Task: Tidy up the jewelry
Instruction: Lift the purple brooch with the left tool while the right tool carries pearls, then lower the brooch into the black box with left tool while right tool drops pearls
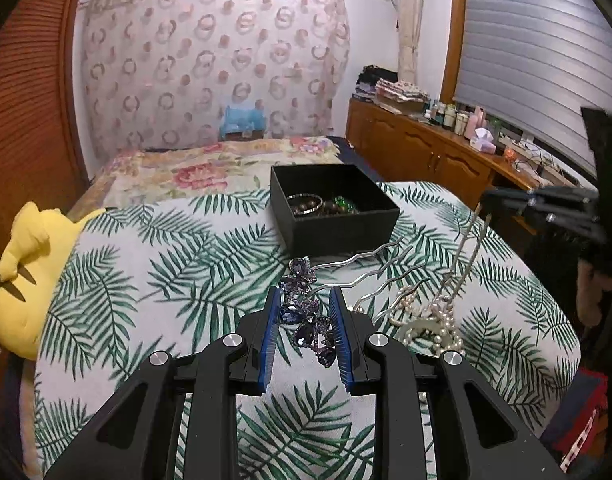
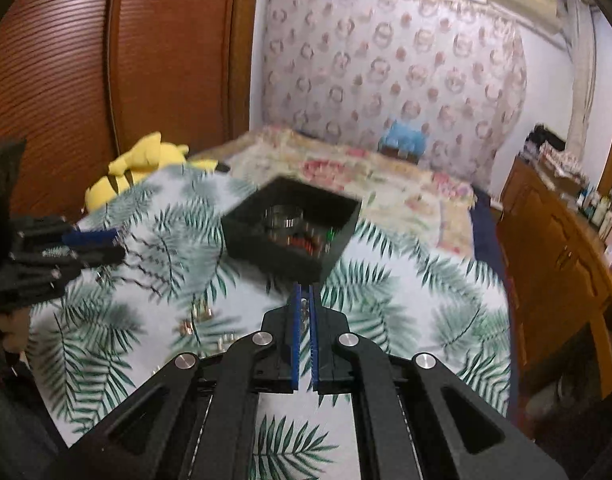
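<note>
- On the palm-leaf cloth (image 1: pixel 154 280), the black jewelry box (image 1: pixel 338 208) already holds a bangle (image 1: pixel 304 202), dark beads and a green piece.
- Left gripper (image 1: pixel 306 312) stands spread around the purple crystal hairpin (image 1: pixel 306 312), its pads either side; not clamped yet.
- Right gripper (image 2: pixel 305 304) is clenched on a small silvery item, too blurred to name, just short of the box.
- Left to stow, by my reading: the hairpin, the pearl strand (image 1: pixel 438 320), and small pieces by the right gripper.
</note>
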Motion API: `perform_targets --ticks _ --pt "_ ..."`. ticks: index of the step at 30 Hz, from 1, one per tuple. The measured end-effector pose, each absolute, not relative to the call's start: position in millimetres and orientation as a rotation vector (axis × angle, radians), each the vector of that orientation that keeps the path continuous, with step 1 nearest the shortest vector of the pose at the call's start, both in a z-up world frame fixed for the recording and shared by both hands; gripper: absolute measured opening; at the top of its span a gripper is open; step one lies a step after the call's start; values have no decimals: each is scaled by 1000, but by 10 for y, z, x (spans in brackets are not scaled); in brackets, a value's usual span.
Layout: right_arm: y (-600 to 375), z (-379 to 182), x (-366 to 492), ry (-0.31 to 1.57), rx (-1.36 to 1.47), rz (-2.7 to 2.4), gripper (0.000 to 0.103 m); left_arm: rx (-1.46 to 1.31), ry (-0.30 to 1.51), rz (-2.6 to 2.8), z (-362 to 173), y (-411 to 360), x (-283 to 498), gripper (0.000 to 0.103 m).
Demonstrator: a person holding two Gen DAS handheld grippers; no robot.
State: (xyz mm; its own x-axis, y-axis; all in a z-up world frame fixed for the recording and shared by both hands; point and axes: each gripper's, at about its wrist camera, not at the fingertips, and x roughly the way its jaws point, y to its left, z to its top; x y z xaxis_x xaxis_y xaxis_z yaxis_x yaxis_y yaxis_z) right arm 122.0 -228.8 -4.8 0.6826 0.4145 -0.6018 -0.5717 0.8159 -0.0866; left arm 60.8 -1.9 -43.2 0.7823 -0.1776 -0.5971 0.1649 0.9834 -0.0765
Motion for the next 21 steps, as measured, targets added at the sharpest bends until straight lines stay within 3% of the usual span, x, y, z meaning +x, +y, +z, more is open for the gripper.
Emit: perform_targets --ticks 21 --pt "-2142 863 1420 433 -301 542 4 -4 597 -182 -214 -23 816 23"
